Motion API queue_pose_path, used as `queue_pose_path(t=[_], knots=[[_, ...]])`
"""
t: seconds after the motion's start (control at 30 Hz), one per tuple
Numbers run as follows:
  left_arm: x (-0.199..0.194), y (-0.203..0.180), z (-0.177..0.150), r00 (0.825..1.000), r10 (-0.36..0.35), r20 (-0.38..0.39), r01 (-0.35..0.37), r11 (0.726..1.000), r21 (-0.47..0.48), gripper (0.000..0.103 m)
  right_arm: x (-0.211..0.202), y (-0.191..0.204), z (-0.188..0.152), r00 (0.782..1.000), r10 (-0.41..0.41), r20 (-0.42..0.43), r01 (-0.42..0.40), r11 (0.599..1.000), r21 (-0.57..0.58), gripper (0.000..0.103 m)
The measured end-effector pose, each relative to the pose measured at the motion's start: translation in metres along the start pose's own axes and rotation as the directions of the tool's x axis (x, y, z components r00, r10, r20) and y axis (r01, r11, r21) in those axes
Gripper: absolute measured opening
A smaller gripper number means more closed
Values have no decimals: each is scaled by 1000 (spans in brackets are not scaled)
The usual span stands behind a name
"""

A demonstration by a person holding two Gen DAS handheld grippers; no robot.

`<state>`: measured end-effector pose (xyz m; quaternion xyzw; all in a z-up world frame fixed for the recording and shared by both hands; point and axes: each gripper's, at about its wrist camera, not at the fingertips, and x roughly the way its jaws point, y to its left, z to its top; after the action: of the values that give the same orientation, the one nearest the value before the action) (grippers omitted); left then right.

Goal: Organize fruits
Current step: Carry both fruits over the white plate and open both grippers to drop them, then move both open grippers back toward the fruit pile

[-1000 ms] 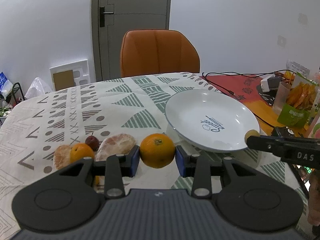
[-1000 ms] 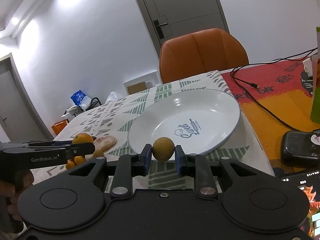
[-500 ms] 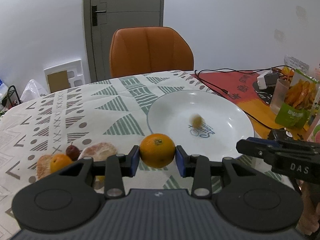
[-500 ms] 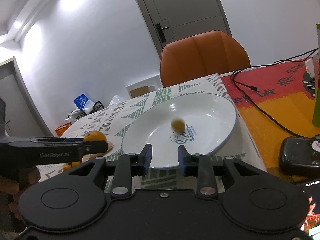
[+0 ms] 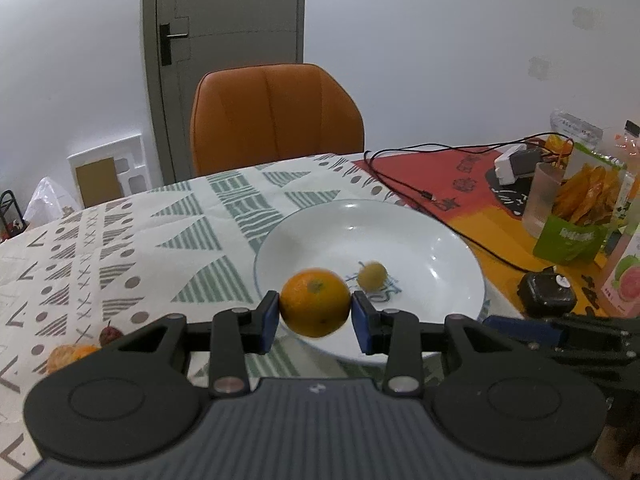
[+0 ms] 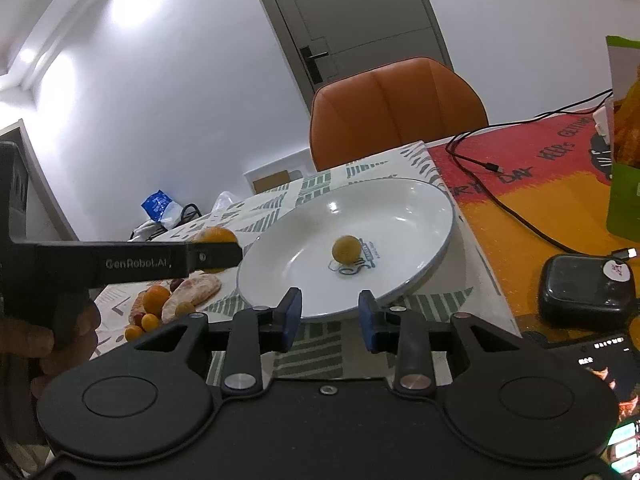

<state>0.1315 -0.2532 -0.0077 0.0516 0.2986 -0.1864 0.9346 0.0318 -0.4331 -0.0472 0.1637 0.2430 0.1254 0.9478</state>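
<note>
While left gripper clamps the orange over the near rim of the white plate, right gripper sits spread, holding nothing. Small yellow-brown fruit lies on the plate centre. Remaining fruit pile is on the tablecloth, left of plate.

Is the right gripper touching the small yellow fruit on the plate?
Apart. The right wrist view shows the right gripper open at the plate's near rim, the small yellow fruit sitting mid-plate beyond it.
</note>
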Motion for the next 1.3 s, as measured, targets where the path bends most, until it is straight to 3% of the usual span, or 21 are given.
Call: queue_pose_path(t=[0.17, 0.53, 1.03, 1.13, 1.3], knots=[[-4, 0, 1, 1000, 5, 1, -5, 1000, 18, 45, -1, 4, -1, 1000, -9, -6, 9, 1000, -3, 35], [-27, 40, -15, 998, 70, -11, -70, 996, -55, 70, 1, 25, 1, 1000, -14, -15, 13, 1000, -28, 51], [-62, 94, -40, 991, 132, -15, -133, 980, -149, 76, 5, 69, -2, 999, -1, -41, -3, 995, -97, 67], [-69, 102, -47, 990, 142, -15, -143, 977, -158, 78, 8, 77, -2, 999, 3, -47, -8, 995, -103, 75], [-73, 115, -57, 986, 161, -31, -164, 970, -181, 79, 12, 90, -5, 999, 19, -44, -24, 993, -113, 101]])
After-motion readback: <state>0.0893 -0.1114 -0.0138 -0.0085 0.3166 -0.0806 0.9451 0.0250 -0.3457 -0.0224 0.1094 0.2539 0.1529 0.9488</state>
